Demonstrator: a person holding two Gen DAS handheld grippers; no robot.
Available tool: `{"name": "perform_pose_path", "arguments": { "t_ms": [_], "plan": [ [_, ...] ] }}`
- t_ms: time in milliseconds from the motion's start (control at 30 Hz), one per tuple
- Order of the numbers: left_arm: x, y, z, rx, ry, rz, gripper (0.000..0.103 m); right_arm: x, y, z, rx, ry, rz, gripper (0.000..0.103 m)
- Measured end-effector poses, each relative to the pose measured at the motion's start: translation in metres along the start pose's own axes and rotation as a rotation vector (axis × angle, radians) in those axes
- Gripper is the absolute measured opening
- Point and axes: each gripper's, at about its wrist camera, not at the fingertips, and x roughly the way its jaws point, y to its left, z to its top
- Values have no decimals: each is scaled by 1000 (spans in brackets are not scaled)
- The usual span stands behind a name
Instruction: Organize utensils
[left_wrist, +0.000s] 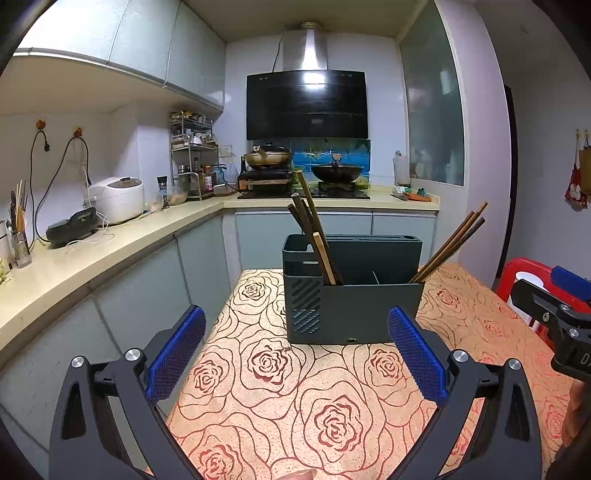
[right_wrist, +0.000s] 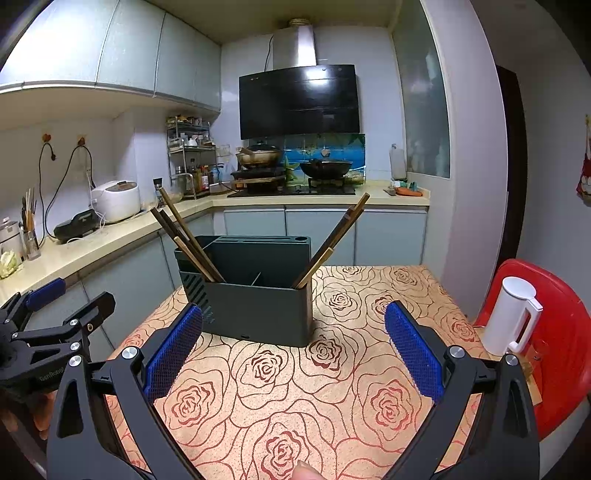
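Left gripper (left_wrist: 295, 354) is spread wide, holding nothing; the dark utensil holder (left_wrist: 352, 291) sits dead ahead, left chopsticks (left_wrist: 314, 236) leaning away leftward. Right gripper (right_wrist: 293, 352), equally gaping, looks nearer the right chopsticks (right_wrist: 332, 240), slanting up-right beyond its jaws.

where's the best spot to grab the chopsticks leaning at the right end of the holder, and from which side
Grip the chopsticks on their upper shafts, well above the holder rim, coming from above and the right with the open right gripper. They lean out to the right with the tips fanned apart and the lower ends buried in the end compartment, so only the raised part is free. Pinching across the bundle should probably gather them.
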Motion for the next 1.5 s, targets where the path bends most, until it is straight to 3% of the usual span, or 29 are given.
{"name": "perform_pose_path", "arguments": {
  "t_ms": [1500],
  "plan": [
    [-1,-5,1,1,2,-4,96,-1,-3,0,-1,-12,-13,96]
  ]
}}
